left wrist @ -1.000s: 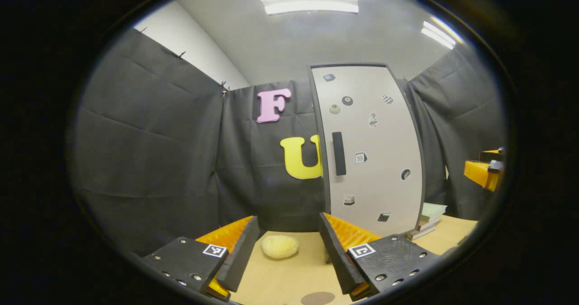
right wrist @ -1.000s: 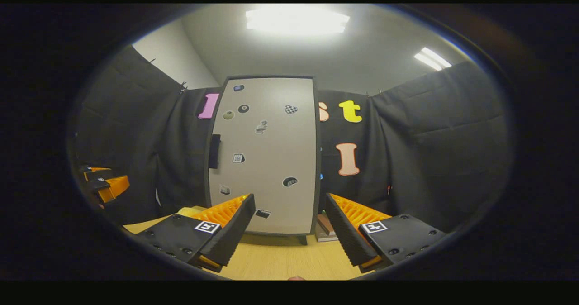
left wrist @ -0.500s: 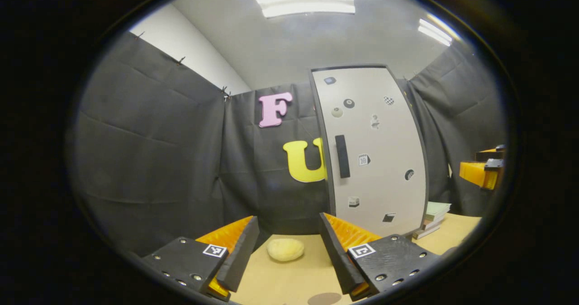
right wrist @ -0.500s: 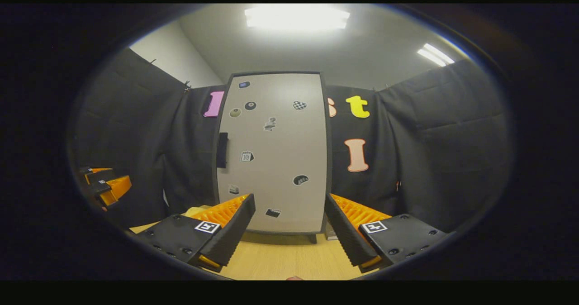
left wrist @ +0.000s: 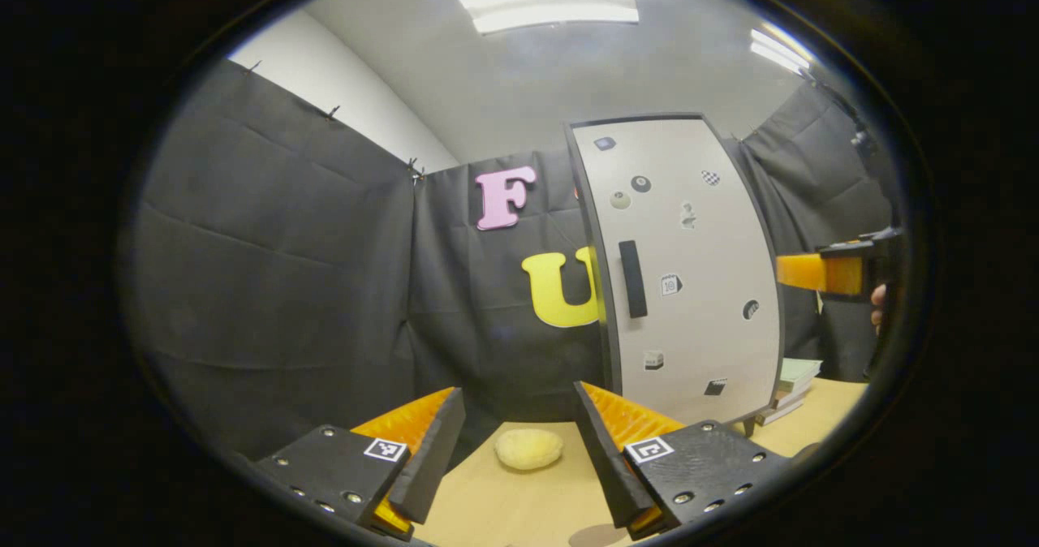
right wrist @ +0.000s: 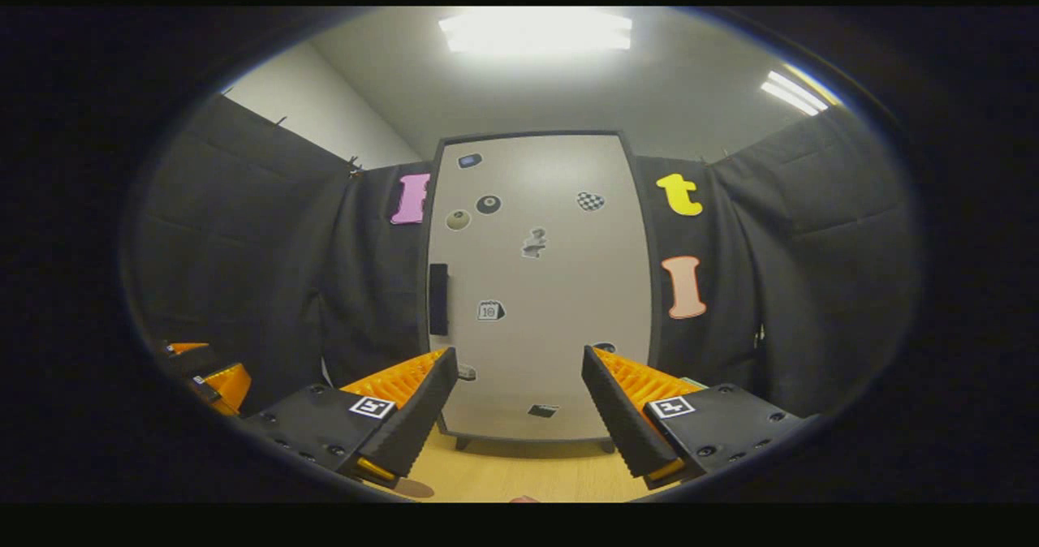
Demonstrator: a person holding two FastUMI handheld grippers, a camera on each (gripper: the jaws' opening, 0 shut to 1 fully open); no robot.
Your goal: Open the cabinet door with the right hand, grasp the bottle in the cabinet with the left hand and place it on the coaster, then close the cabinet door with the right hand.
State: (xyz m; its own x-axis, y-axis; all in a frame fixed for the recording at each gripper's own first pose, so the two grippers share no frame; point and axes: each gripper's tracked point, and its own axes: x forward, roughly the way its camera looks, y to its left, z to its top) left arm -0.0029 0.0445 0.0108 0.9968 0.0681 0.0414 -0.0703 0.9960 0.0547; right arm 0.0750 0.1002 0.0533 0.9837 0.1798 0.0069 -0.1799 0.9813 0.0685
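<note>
Since a second ago the right gripper (right wrist: 519, 405) has closed in on the cabinet door (right wrist: 540, 287), which looms larger; its fingers are spread wide, grasping nothing. That door is shut, handle (right wrist: 438, 299) on its left edge untouched, so every step remains and the bottle presumably sits hidden inside. From the left gripper (left wrist: 519, 450), likewise released and empty, a yellow sponge (left wrist: 528, 449) lies on the table (left wrist: 519, 506).

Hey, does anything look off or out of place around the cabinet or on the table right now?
Nothing stands out. The cabinet door is shut and looks straight, its handle untouched. A yellow sponge lies on the table, and books sit stacked beside the cabinet. No spills or damage show.
</note>
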